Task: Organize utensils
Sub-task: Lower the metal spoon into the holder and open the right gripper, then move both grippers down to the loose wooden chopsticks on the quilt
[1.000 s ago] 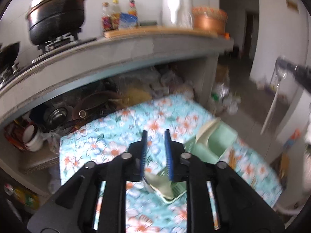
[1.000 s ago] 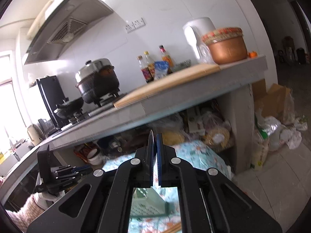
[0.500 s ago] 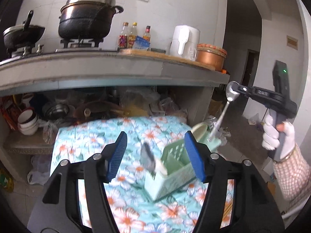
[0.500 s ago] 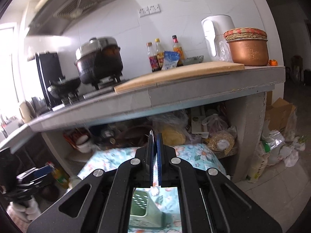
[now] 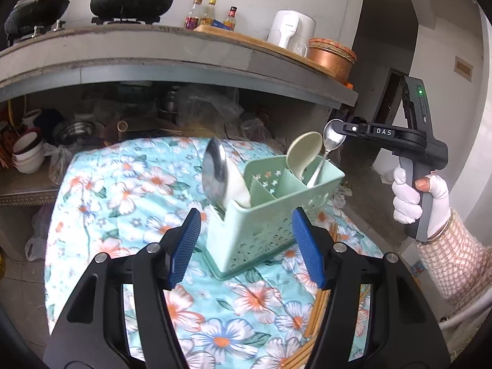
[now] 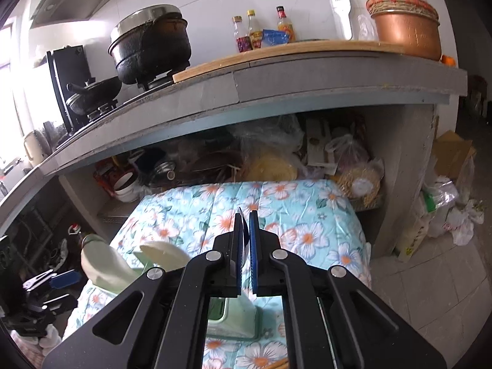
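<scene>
A mint-green utensil caddy (image 5: pixel 270 215) stands on the floral cloth. In its near compartment lean a large steel spoon (image 5: pixel 213 172) and a white spoon (image 5: pixel 238 189); a cream spoon (image 5: pixel 303 153) stands in the far compartment. My left gripper (image 5: pixel 246 246) is open and empty, just in front of the caddy. My right gripper (image 5: pixel 341 133) is shut on the bowl of a small steel spoon (image 5: pixel 330 140), whose handle reaches down into the far compartment. In the right wrist view the gripper (image 6: pixel 245 240) is shut on the spoon's thin edge (image 6: pixel 244 221), with the caddy (image 6: pixel 233 319) below.
Wooden chopsticks (image 5: pixel 323 301) lie on the cloth to the right of the caddy. A concrete counter (image 5: pixel 184 58) with pots, bottles and a copper pot overhangs behind. Bowls and bags crowd the shelf beneath it.
My left gripper has opened, released the large steel spoon in the caddy and pulled back. My right gripper has lowered the small spoon into the caddy's far compartment.
</scene>
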The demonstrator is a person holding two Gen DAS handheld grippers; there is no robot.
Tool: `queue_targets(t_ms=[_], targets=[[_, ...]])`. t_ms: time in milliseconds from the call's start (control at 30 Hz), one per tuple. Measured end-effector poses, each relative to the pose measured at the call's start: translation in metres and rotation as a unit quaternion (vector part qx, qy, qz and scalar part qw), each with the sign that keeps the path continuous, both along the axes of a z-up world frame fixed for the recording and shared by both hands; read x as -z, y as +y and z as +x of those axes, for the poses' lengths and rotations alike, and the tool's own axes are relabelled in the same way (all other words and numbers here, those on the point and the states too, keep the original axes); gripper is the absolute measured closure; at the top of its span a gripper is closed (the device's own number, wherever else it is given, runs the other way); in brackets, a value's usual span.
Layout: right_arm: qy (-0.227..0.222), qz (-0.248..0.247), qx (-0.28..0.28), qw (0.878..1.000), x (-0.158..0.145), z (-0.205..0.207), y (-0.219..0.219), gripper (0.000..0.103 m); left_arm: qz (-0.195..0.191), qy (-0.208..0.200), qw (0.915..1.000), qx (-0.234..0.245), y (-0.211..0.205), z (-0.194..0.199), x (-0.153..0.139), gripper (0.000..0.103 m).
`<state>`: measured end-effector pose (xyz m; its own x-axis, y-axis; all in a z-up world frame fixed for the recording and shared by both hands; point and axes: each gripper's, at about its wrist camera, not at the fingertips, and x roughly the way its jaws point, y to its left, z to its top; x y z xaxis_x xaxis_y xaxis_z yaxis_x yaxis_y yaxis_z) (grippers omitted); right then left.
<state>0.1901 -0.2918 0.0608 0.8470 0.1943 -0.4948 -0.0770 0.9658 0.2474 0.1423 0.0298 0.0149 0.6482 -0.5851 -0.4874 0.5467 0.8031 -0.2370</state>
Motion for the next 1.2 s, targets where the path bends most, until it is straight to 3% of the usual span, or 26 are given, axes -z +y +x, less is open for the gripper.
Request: queue_targets(t_ms=[33, 133, 467, 633, 933, 1067, 1200], targets=[[0.0, 0.001, -0.002, 1.0, 0.0, 0.0, 0.0, 0.095, -0.002, 0.002, 1.0, 0.002, -0.001, 0.0, 0.001, 0.044], [-0.009, 0.01, -0.006, 1.0, -0.006, -0.007, -0.003, 0.075, -0.005, 0.009, 0.9999, 0.004, -0.004, 0.0, 0.004, 0.044], [-0.04, 0.028, 0.003, 0.999, -0.024, -0.049, -0.026, 0.065, -0.011, 0.023, 0.9997, -0.004, -0.008, -0.004, 0.01, 0.044], [-0.037, 0.018, 0.002, 0.999, -0.016, -0.085, -0.03, 0.061, -0.007, 0.031, 0.9994, -0.013, -0.004, -0.014, 0.015, 0.044], [0.077, 0.004, -0.03, 0.997, 0.058, -0.13, -0.007, 0.061, 0.019, 0.073, 0.9968, -0.026, 0.009, -0.033, 0.039, 0.044], [0.123, 0.059, -0.031, 0.99, 0.086, -0.142, -0.007, 0.061, 0.026, 0.078, 0.9963, -0.023, 0.01, -0.045, 0.046, 0.044], [0.188, 0.138, -0.025, 0.972, 0.113, -0.143, -0.017, 0.061, 0.028, 0.079, 0.9965, -0.001, -0.001, -0.054, 0.054, 0.044]])
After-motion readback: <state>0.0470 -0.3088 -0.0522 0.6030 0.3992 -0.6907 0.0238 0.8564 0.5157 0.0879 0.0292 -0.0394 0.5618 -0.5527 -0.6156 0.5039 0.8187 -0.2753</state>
